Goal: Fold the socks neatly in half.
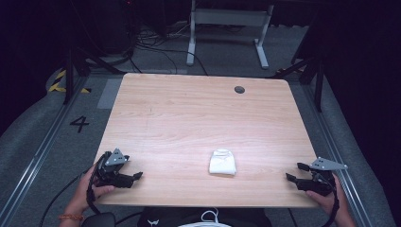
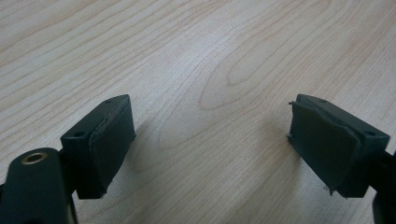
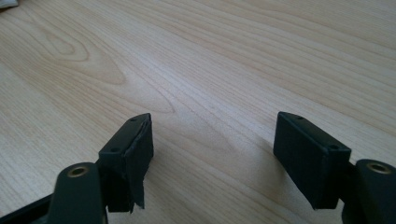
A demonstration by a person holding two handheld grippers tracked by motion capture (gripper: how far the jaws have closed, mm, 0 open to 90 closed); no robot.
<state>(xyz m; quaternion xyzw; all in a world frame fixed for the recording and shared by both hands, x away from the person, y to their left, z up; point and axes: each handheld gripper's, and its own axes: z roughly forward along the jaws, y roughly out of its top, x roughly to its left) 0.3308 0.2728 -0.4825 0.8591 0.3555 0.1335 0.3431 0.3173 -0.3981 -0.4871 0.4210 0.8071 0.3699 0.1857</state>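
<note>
While both hands rest at the near edge of the pale wood-grain surface, the left claw sits at the lower left of the high view with its jaws spread wide and nothing between them. At the lower right, the right claw also has its jaws apart, holding nothing. Between the two, low and slightly right of centre, lies a small folded white cloth, well apart from either claw.

Seen in the left gripper view, the left claw has bare wood between its black pads. Seen in the right gripper view, the right claw likewise frames bare wood, and a sliver of white, likely the cloth, shows at the upper left corner. From above, a dark round grommet shows at the surface's upper right.
</note>
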